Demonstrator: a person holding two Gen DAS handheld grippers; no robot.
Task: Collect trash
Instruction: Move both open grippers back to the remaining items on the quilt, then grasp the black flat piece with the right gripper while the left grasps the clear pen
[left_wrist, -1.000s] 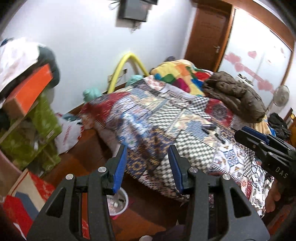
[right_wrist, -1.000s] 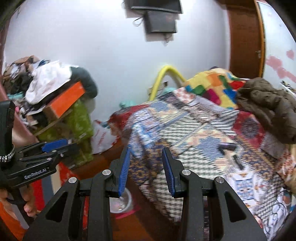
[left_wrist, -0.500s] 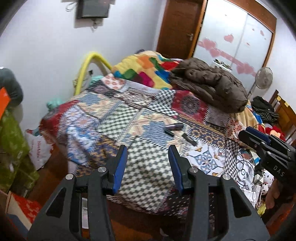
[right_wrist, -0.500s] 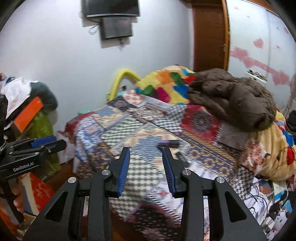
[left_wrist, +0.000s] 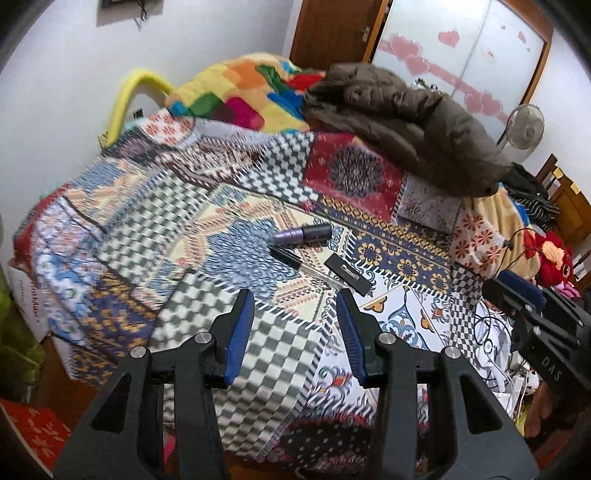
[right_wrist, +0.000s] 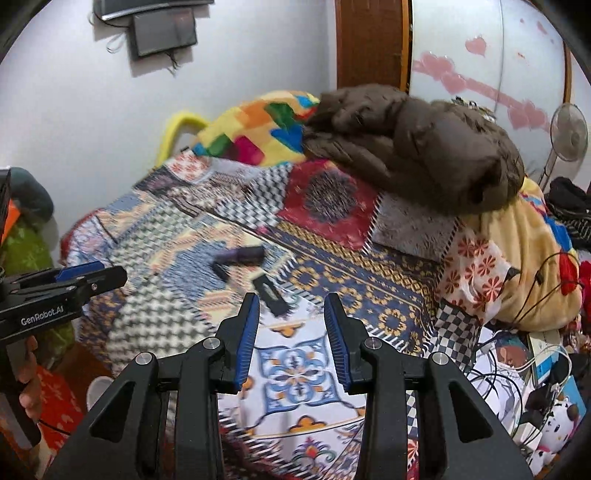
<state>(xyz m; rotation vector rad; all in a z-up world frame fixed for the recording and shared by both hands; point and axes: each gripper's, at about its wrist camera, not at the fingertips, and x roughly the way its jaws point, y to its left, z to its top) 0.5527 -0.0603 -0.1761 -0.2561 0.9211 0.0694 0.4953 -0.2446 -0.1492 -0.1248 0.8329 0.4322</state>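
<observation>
While both claws are held part open and empty, a purple tube (left_wrist: 301, 234) is seen lying on the bed (left_wrist: 236, 332) just beyond the left claw (left_wrist: 295, 317) and ahead-left of the right claw (right_wrist: 291, 319).

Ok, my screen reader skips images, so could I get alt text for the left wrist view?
The open, empty left gripper hovers over a patchwork quilt where a purple tube, a pen and a flat black item lie. A brown jacket is heaped behind; the right gripper shows at the right edge.

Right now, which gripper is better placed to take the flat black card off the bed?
Probably right. The right gripper is open and empty with the card just ahead between its jaws. The left gripper, also open, has the card farther ahead, off to its right.
</observation>
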